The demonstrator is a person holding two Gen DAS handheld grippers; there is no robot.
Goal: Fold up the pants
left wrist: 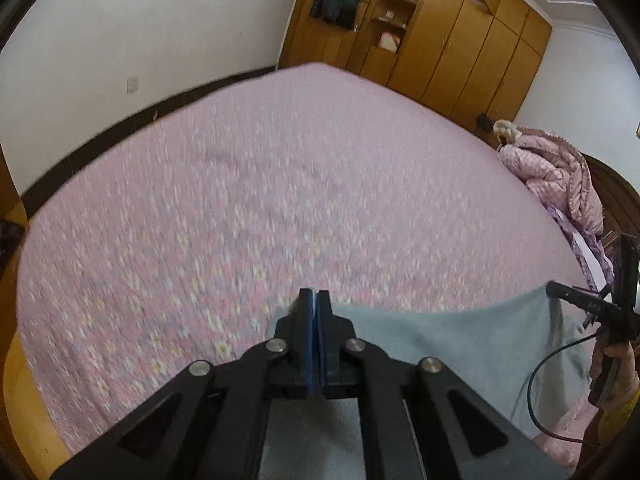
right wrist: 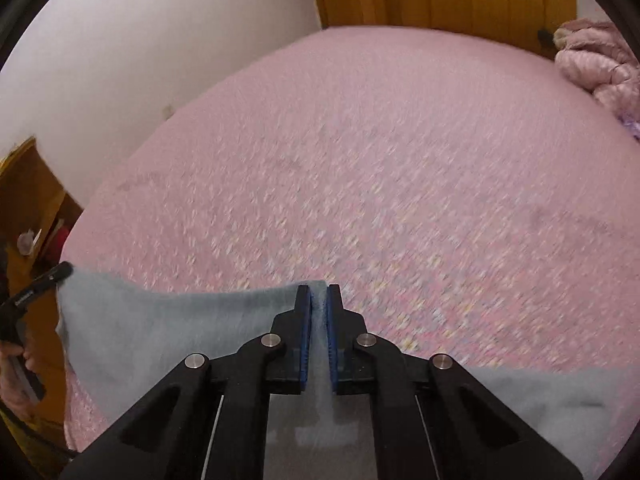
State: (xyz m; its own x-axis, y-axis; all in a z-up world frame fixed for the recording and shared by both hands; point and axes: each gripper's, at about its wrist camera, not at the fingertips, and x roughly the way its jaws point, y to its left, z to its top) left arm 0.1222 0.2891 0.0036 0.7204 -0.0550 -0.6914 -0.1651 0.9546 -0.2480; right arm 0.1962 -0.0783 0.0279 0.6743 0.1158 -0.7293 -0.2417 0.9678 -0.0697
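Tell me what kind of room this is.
Most likely a home bedroom: a large bed with a pink floral bedspread, a wooden wardrobe with clothes hanging inside, and a bundled pink quilt at the bed's edge.

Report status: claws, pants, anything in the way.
Left claw shut on pants. Right claw shut on pants. Bed ahead, nothing blocking.

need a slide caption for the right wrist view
Right gripper clamps the top edge of grey pants above a pink bedspread; left gripper holds the other corner.
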